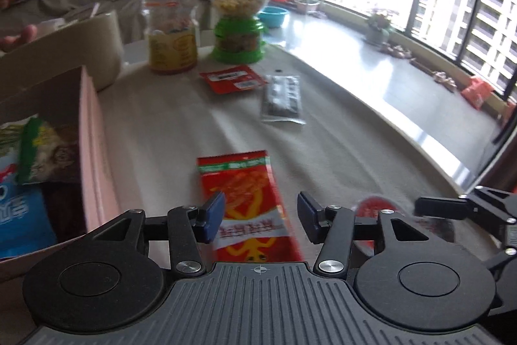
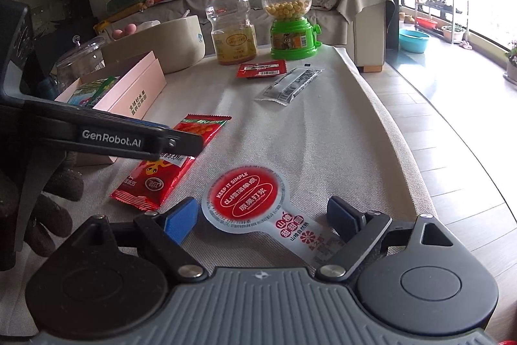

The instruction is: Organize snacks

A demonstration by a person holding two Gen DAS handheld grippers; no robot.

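Room: living room with a grey sofa (image 2: 339, 15) behind your bench (image 2: 323, 134), which wears a beige cloth; bright windows fill the right of both views.
Left gripper (image 1: 260, 215): your jaws are spread wide, gripping nothing, hovering over the lower part of the long red snack packet (image 1: 248, 206) that lies flat at lower centre of the left view.
Right gripper (image 2: 261, 217): your jaws are parted either side of the round red-labelled pouch (image 2: 245, 198), whose handle-shaped tab runs toward the lower right; whether a pad touches it, you cannot tell.
Pink box (image 2: 135, 92): left of both views, open-topped, with green and blue snack packs inside.
Small red sachet (image 2: 261, 69): flat on the cloth at upper centre, just in front of the jar.
Clear black-printed packet (image 2: 287, 86): just right of the sachet, lying flat.
Red-lidded jar (image 2: 232, 25): upright at the far end.
Green candy dispenser (image 2: 290, 21): upright, just right of the jar, yellow balls in its globe.
Cream bowl (image 2: 174, 41): behind the pink box.
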